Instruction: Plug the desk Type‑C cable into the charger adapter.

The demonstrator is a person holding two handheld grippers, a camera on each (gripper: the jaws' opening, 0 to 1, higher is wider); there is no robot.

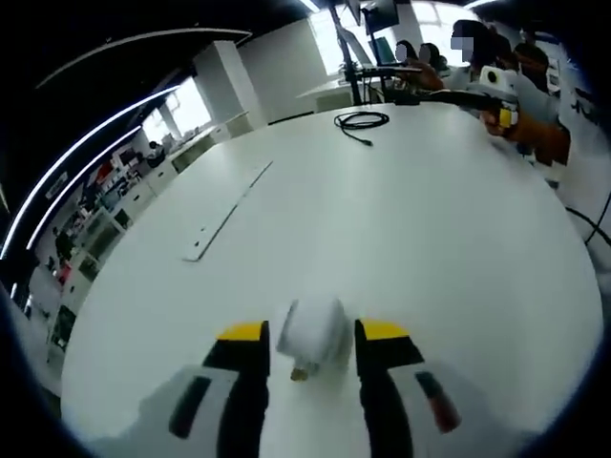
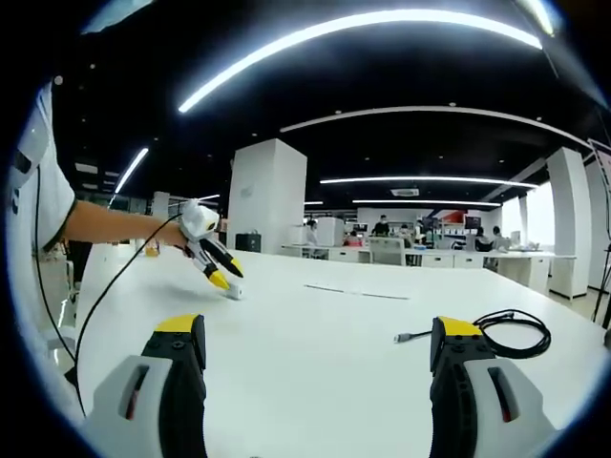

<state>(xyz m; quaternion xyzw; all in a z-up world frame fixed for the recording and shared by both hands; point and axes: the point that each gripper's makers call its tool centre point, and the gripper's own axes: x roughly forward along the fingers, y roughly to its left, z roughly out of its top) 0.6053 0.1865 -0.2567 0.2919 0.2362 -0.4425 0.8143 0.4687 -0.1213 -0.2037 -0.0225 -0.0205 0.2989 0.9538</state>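
Now left tool (image 1: 312, 355) straddles light, slick adapter (image 1: 310, 336), unclamped; right tool (image 2: 320, 358) open; limp cable (image 2: 506, 334): pinch behind plug

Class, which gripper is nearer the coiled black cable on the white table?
Right. The right gripper sits just short of the coiled black cable; the left gripper straddles the white charger adapter, far across the table.

Item count on your table:
You've got one white charger adapter (image 1: 310, 334), one coiled black Type-C cable (image 2: 504, 333), two grippers: left (image 1: 310, 336), right (image 2: 318, 336).
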